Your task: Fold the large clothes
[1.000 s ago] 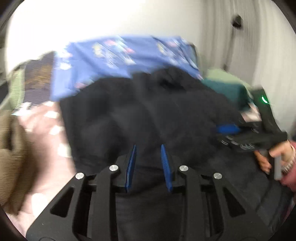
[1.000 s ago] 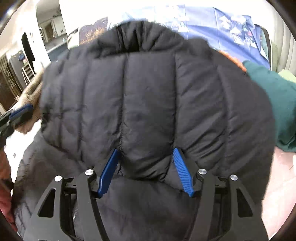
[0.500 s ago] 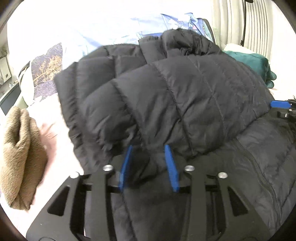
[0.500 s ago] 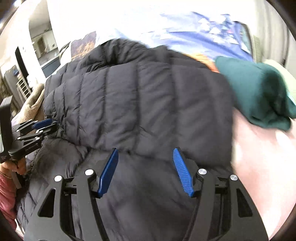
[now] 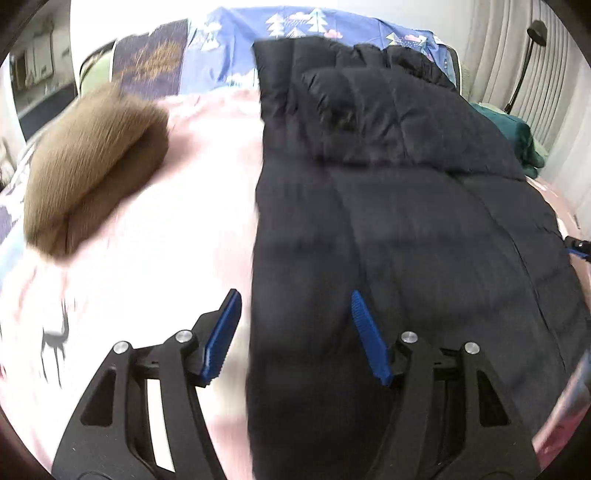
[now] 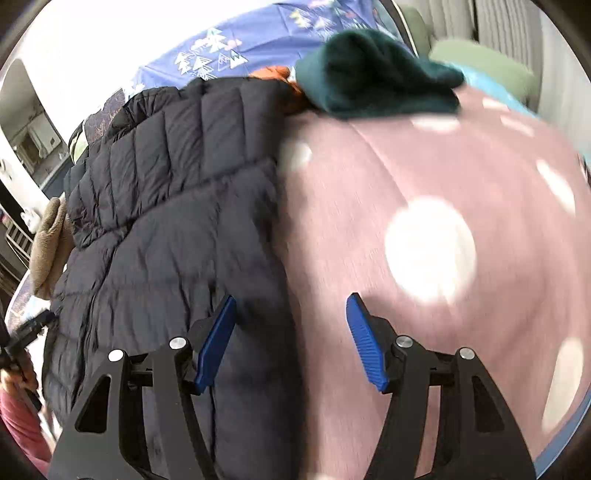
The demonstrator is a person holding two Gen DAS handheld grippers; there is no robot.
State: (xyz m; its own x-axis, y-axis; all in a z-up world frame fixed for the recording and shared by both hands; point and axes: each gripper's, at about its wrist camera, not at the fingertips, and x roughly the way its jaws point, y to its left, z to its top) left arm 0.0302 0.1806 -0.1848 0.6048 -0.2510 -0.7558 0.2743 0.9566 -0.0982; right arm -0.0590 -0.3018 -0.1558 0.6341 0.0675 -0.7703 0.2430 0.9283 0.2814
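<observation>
A: We start at the left gripper (image 5: 295,317). Its blue pads (image 5: 223,338) stand spread, and the jaws have just been opening. The left edge of the black puffer jacket (image 5: 388,206) runs under the gap, but we see neither pad pressing on it.

B: Agreed, nothing pinched there. For the right gripper (image 6: 291,325) we note the same: pads (image 6: 364,341) spread wide, with the jacket's (image 6: 166,229) right edge beneath the gap and pink cloth under the right-hand pad. No pad bears on the cloth.

A: Where do we place the jacket?

B: Flat on the pink bed cover (image 6: 443,184), which carries white dots on this side. The quilted upper part is folded down over the lower part, so a doubled layer shows toward the far end. In the left view the cover (image 5: 177,206) is pale pink with a small dark deer print (image 5: 55,341).

A: Further out on the left we record a folded brown fleece garment (image 5: 92,162) lying apart from the jacket. Past the jacket's far end is a blue sheet with a tree print (image 5: 295,26).

B: On the right, a folded dark green garment (image 6: 373,74) lies beyond the jacket's far corner, with a bit of orange cloth (image 6: 280,75) just beside it. At the left edge of our right view we see a pink sleeve (image 6: 18,417).
</observation>
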